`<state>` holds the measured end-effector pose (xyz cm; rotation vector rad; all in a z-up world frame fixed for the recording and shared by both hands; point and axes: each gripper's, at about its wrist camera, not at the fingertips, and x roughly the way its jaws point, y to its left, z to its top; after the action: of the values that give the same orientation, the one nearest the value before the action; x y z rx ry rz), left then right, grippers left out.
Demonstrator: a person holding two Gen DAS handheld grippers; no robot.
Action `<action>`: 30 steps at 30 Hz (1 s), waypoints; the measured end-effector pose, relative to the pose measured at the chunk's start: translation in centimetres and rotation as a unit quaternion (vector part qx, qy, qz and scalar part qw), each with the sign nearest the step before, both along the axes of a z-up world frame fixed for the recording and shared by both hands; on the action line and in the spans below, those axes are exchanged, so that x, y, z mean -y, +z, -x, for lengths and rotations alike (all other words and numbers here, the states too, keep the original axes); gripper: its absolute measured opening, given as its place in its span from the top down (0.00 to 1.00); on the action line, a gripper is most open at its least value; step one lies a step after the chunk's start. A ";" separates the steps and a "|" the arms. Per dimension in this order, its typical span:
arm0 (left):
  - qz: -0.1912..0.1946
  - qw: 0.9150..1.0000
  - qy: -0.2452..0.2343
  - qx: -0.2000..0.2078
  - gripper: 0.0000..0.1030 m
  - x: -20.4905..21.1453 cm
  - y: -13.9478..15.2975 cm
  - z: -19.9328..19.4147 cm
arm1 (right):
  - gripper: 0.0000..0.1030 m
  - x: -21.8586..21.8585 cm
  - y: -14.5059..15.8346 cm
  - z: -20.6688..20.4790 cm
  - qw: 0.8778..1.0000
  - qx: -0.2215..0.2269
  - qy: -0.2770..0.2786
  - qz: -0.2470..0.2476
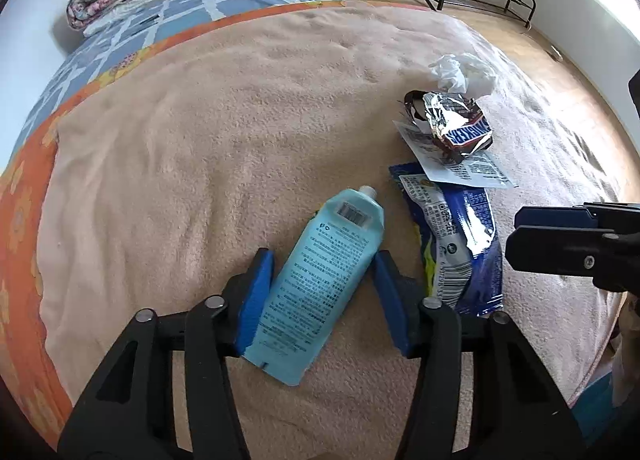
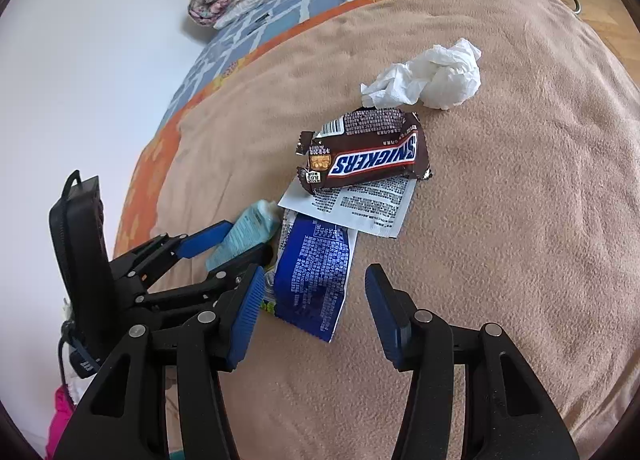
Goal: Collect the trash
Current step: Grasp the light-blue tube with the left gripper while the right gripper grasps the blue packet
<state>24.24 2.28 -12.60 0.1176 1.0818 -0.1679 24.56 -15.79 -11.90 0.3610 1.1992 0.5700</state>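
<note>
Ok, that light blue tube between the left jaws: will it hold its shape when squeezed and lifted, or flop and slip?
The light blue tube looks flat and emptied, so it is probably light and soft, and may buckle where the left gripper squeezes it. Its glossy skin could slide on the pads. The flat body seems unlikely to roll on the fuzzy blanket.

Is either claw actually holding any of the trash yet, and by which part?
The left claw straddles the light-blue plastic squeeze pouch at mid-body; full grip unclear. The right claw holds nothing.
</note>
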 end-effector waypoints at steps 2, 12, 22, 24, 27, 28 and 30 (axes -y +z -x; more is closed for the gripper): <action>0.005 1.000 0.007 0.002 0.55 -0.5 0.0 0.1 | 0.51 -0.1 -0.1 0.0 1.000 0.001 0.001 0.002; 0.003 0.999 0.040 0.001 0.62 -3.2 0.3 0.9 | 0.51 -2.8 -0.5 -0.8 0.999 0.026 0.002 0.047; -0.008 0.999 0.033 0.011 0.65 -2.9 0.2 1.4 | 0.53 -5.0 -0.6 -0.4 0.991 0.066 0.032 0.108; -0.007 0.999 0.031 0.009 0.65 -3.0 0.2 1.7 | 0.53 -4.7 -0.6 -0.1 0.993 0.059 0.037 0.098; -0.003 0.999 0.031 0.005 0.65 -3.2 0.3 2.5 | 0.53 -4.4 -0.6 0.3 0.994 0.050 0.044 0.088; -0.004 1.000 0.031 0.005 0.65 -3.3 0.3 2.8 | 0.53 -4.2 -0.5 0.6 0.994 0.050 0.047 0.088; -0.003 0.999 0.032 0.002 0.65 -3.5 0.4 3.7 | 0.54 -4.0 -0.5 1.2 0.993 0.052 0.053 0.089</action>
<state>20.56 5.76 -12.21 0.0888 1.0808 -0.1065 23.40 -11.77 -12.35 0.1162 1.1640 0.5623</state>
